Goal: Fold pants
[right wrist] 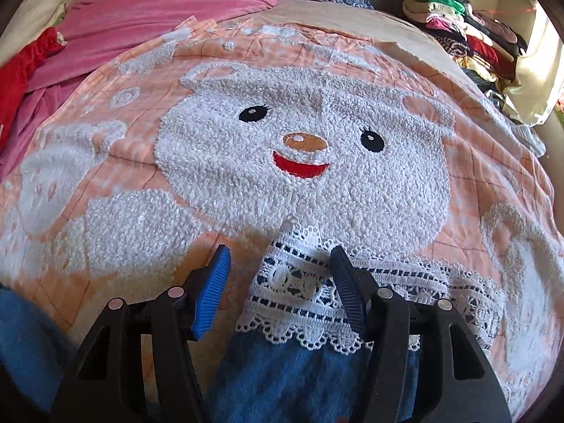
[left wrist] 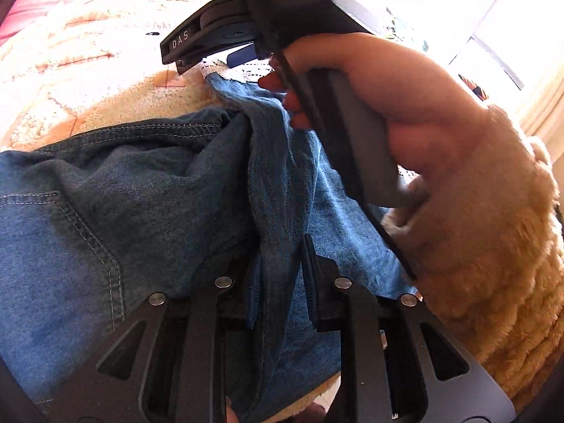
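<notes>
- Two grippers work over one pair of blue denim pants (left wrist: 116, 190), which lies spread on a peach bedspread (right wrist: 469, 176) with a white fleecy bear (right wrist: 303, 162) stitched on it.
- In the left wrist view, the left gripper (left wrist: 280, 282) has its fingers pressed in on a raised fold of the pants; denim fills the narrow gap between them, so it is clamped on the cloth.
- Beyond that fold, the right gripper (left wrist: 211, 47) reaches over the far end of the pants, held by a hand (left wrist: 394, 105) in a fluffy cream sleeve (left wrist: 493, 246).
- In the right wrist view, the right gripper (right wrist: 282, 289) stands with its fingers wide apart, holding nothing.
- Its blue ribbed pad (right wrist: 211, 292) hangs above bare bedspread, just beside the pants; the other finger sits over the white lace trim (right wrist: 303, 303) at the hem of the pants.
- That lace hem lies just below the bear's chin.
- Pink cloth (right wrist: 148, 3) and a red garment (right wrist: 21, 67) lie past the bear's head, on its left.
- Stacked folded clothes (right wrist: 469, 28) stand past the bear, on its right.
</notes>
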`<state>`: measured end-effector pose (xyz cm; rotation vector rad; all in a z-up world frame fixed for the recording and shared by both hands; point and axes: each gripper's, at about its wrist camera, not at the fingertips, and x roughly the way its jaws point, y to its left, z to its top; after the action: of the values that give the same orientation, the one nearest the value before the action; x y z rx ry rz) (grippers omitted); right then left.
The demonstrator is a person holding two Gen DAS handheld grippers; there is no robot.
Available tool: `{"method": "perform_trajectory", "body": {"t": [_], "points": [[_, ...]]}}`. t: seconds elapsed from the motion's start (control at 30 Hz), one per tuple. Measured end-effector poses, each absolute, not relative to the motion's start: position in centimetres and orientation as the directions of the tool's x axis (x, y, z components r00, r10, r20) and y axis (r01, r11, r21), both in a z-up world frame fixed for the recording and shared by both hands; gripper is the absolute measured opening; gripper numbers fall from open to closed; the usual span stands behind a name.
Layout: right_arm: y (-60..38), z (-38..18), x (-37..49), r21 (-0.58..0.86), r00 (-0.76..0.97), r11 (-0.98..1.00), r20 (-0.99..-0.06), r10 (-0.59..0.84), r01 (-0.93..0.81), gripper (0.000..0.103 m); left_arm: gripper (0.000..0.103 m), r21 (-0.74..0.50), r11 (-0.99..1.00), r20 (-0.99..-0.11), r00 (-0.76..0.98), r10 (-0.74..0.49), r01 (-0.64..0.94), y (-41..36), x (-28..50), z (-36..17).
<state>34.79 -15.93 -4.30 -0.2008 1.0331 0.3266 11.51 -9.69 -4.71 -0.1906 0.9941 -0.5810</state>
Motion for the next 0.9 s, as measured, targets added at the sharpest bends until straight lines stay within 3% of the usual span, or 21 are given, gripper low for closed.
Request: {"method": "perform_trajectory", "body": {"t": [0.07,0.13,0.17,0.23,0.47,0.73,0.77,0.83,0.9], "points": [[-16.2,-4.5,35.1,-0.003,0.466,0.935,-0.867,0.175,-0.355,0.053,0.014,-0.407,0.833,-0.733,0.409,-0.543,0.376,-9.6,11.7,-4.8],[-16.2,-4.3,35.0,-0.042,0.484,0.927,-0.861,0.155,-0.372,0.034,0.014,-0.407,0.832,-0.733,0.408,-0.544,0.377,-9.3,12.1,-4.6],[-16.4,-4.2,34.9,-0.039,0.488,0.924,-0.857,0.166,-0.381,0.031,0.014,-0.405,0.832,-0.734,0.407,-0.543,0.379,-9.3,12.1,-4.6],[-17.3,-3.7,34.6,0.021,0.485,0.921,-0.845,0.224,-0.389,0.011,0.014,-0.401,0.833,-0.736,0.408,-0.541,0.381,-9.3,12.2,-4.5],[-23.3,0.1,31.2,0.192,0.546,0.922,-0.758,0.357,-0.337,0.009,0.019,-0.355,0.846,-0.741,0.433,-0.514,0.397,-10.2,11.8,-3.8],[-31.9,3.5,24.9,0.343,0.653,0.915,-0.647,0.394,-0.212,0.009,0.022,-0.301,0.868,-0.744,0.473,-0.472,0.394,-10.7,11.5,-3.6],[-32.9,3.8,24.0,0.361,0.664,0.911,-0.634,0.396,-0.199,0.009,0.021,-0.293,0.871,-0.744,0.479,-0.466,0.394,-10.7,11.6,-3.6],[-34.4,4.2,22.5,0.380,0.682,0.907,-0.617,0.393,-0.178,0.009,0.008,-0.279,0.877,-0.746,0.487,-0.455,0.391,-10.6,11.8,-3.8],[-36.0,4.4,20.8,0.405,0.694,0.900,-0.603,0.394,-0.159,0.009,0.005,-0.274,0.877,-0.741,0.494,-0.455,0.396,-10.3,11.7,-3.7]]}}
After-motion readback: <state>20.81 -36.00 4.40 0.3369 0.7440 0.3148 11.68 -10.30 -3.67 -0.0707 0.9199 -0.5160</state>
